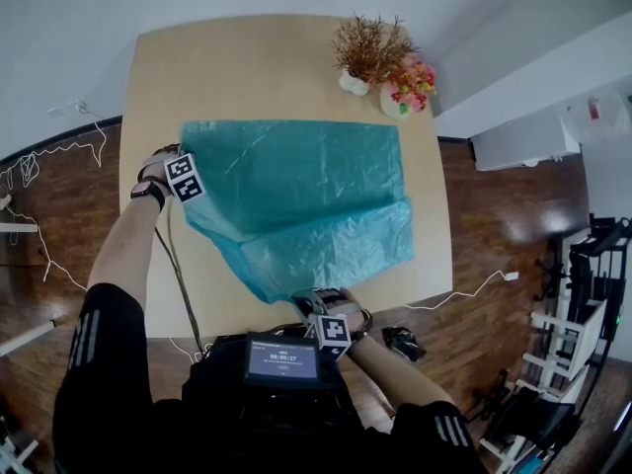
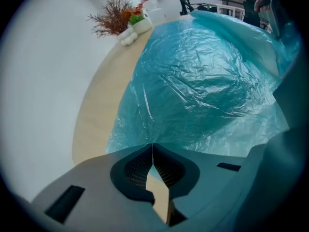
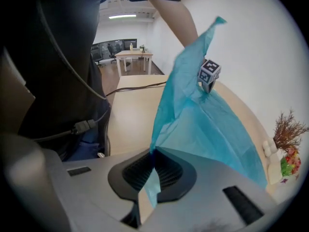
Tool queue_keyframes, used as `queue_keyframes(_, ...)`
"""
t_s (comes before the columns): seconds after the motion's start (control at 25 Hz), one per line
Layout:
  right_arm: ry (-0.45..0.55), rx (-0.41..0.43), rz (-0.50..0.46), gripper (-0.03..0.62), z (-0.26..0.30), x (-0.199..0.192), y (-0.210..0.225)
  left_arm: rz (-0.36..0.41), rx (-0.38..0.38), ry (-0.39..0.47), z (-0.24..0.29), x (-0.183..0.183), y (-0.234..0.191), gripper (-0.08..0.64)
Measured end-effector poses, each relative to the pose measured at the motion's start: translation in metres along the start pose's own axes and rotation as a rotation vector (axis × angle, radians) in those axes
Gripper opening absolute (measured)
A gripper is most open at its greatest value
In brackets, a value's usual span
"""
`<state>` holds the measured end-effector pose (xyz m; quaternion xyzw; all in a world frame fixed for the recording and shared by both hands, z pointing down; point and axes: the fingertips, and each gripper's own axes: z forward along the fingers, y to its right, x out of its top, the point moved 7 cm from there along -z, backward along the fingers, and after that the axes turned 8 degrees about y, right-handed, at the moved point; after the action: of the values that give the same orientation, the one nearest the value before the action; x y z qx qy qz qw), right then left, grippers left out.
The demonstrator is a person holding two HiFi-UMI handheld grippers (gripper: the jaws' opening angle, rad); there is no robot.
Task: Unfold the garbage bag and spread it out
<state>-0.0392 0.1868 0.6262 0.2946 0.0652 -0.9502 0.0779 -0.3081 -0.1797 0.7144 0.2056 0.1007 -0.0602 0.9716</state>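
Bag [image 1: 296,181], teal, half spread across desk [image 1: 247,67], near flap doubled over. Left tongs [image 2: 153,149] pinching its far-left corner, right tongs [image 3: 152,153] pinching its near edge at desk front. Fold running left to right, nearest right tongs.

A light wooden table [image 1: 247,67] fills the frame's centre. A teal garbage bag [image 1: 296,181] lies spread on it, with 2 vases at its upper right: dried twigs [image 1: 353,83] and flowers [image 1: 397,101].
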Motion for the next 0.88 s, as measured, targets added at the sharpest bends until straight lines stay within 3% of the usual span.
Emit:
queue_keyframes(0.36,-0.066,0.073,0.0,0.021,0.034,-0.033,-0.021,0.09,0.04,-0.038,-0.001,0.002,0.006,0.002)
queue_keyframes(0.64,-0.095,0.088,0.031,0.026,0.042,-0.042,-0.021,0.099,0.015,0.035,-0.028,0.01,0.004,0.026)
queue_keyframes(0.72,-0.094,0.094,0.042,0.026,0.043,-0.042,-0.021,0.053,0.052,0.102,-0.055,0.021,-0.003,0.026)
queue_keyframes(0.8,-0.094,0.099,0.052,0.026,0.042,-0.042,-0.02,-0.066,0.078,0.2,-0.089,0.038,-0.006,0.027)
queue_keyframes(0.88,-0.094,0.1,0.055,0.026,0.042,-0.043,-0.02,-0.188,0.045,0.3,-0.118,0.055,0.008,0.05)
